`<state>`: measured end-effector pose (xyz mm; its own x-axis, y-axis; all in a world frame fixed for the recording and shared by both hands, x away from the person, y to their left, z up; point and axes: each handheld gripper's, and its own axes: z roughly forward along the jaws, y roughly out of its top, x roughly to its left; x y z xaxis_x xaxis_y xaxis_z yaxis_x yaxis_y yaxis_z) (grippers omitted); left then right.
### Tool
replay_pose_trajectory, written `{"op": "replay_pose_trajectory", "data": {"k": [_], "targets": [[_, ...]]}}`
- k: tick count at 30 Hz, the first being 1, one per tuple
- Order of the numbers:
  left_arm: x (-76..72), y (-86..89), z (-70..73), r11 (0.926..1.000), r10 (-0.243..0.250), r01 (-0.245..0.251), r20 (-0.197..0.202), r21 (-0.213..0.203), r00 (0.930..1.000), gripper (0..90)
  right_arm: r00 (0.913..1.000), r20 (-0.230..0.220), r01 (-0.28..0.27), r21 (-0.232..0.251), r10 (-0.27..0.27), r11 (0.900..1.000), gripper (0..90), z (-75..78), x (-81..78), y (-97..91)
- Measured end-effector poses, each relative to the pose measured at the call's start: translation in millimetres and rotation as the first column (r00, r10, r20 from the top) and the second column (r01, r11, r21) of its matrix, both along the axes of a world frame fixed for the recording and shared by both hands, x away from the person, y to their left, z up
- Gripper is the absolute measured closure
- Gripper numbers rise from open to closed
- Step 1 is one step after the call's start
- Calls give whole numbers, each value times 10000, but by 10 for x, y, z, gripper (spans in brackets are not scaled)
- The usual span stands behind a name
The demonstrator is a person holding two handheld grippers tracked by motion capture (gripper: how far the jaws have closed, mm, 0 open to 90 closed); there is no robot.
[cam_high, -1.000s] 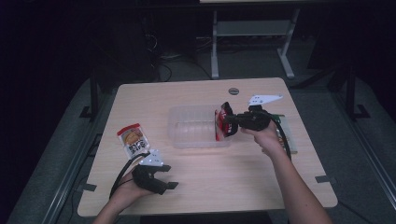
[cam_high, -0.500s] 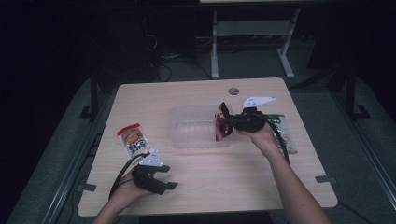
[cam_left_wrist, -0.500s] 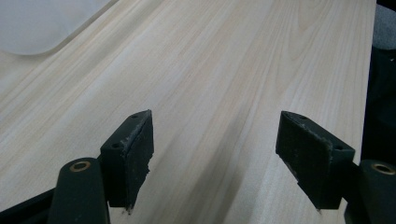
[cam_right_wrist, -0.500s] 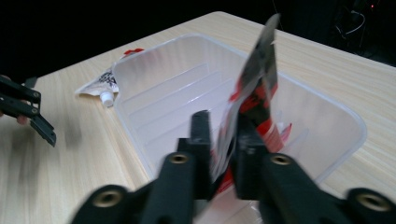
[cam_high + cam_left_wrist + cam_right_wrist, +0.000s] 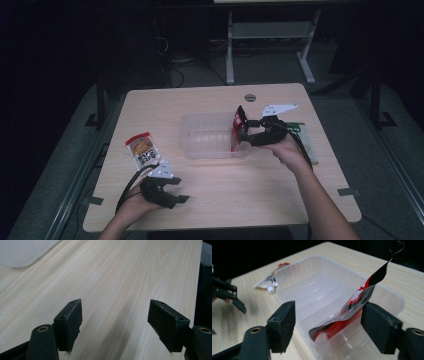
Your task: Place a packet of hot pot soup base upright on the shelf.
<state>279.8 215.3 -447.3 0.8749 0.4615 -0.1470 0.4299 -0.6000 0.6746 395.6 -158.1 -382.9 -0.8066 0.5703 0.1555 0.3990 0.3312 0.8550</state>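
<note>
Black jaws of the right gripper (image 5: 328, 327) stand wide apart, having just been opening, with the red and black packet (image 5: 352, 312) between them but no longer pinched: in the right gripper view it leans against the right-hand pad, clear of the left-hand one. The packet stands on edge inside the clear plastic tub (image 5: 312, 290), its lower end down on the ribbed floor at the near end and its upper corner sticking up above the rim.

In the high view the right gripper (image 5: 245, 132) sits at the tub's (image 5: 210, 150) right end, with the packet (image 5: 237, 127) propped against that end wall just ahead of the jaws. The hand (image 5: 287, 150) holding it comes in from the lower right. Behind that hand a green-edged flat pack (image 5: 305, 137) lies on the table near its right edge.

The left gripper (image 5: 175, 192) rests low over the wooden table (image 5: 225, 195) near the front left, well apart from the tub; in the left gripper view its jaws are spread wide with bare wood between them. Just beyond it, towards the table's left edge, lies a white and orange snack packet (image 5: 141, 149), flat on the wood and apart from the tub. The same packet (image 5: 270, 280) appears past the tub's far corner in the right gripper view.
</note>
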Motion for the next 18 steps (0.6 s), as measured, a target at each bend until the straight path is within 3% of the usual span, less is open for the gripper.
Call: {"op": "replay_pose_trajectory", "data": {"k": [6, 13, 18], "targets": [[4, 5, 1, 10000, 2, -2, 1, 23, 10000, 272, 9998, 61, 195, -636, -192, 9978, 198, 9, -52, -16], [7, 20, 2, 10000, 84, -84, 18, -15, 10000, 272, 9993, -7, 367, -483, -368, 9982, 187, 15, -112, -155], [12, 41, 11, 9999, 145, -145, 38, -29, 9999, 273, 9993, -58, 368, -839, -375, 9958, 181, -4, -247, -207]]}}
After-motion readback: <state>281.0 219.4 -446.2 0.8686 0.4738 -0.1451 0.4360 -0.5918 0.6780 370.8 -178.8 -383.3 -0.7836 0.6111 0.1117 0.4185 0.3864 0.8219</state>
